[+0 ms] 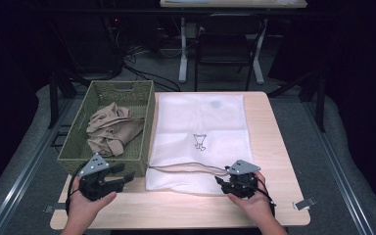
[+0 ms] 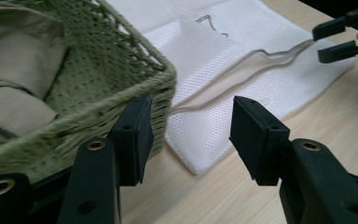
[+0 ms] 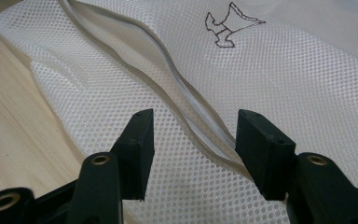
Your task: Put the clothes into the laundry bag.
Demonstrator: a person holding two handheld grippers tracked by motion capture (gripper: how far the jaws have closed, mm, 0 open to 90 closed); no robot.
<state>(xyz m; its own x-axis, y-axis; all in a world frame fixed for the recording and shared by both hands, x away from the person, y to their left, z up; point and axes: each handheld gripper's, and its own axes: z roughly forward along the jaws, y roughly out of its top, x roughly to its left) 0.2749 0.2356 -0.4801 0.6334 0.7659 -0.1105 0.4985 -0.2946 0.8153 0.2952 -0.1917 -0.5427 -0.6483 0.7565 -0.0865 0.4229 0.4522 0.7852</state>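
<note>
Right gripper (image 1: 223,182) hovers over the near edge of the flat white mesh laundry bag (image 1: 201,132) on the pale wooden table (image 1: 279,147), jaws wide apart astride its grey zipper seam (image 3: 186,105), gripping nothing. Left gripper (image 1: 122,177) sits beside the green woven basket (image 1: 144,122) holding crumpled beige cloth (image 1: 110,129), jaws open, empty.
</note>
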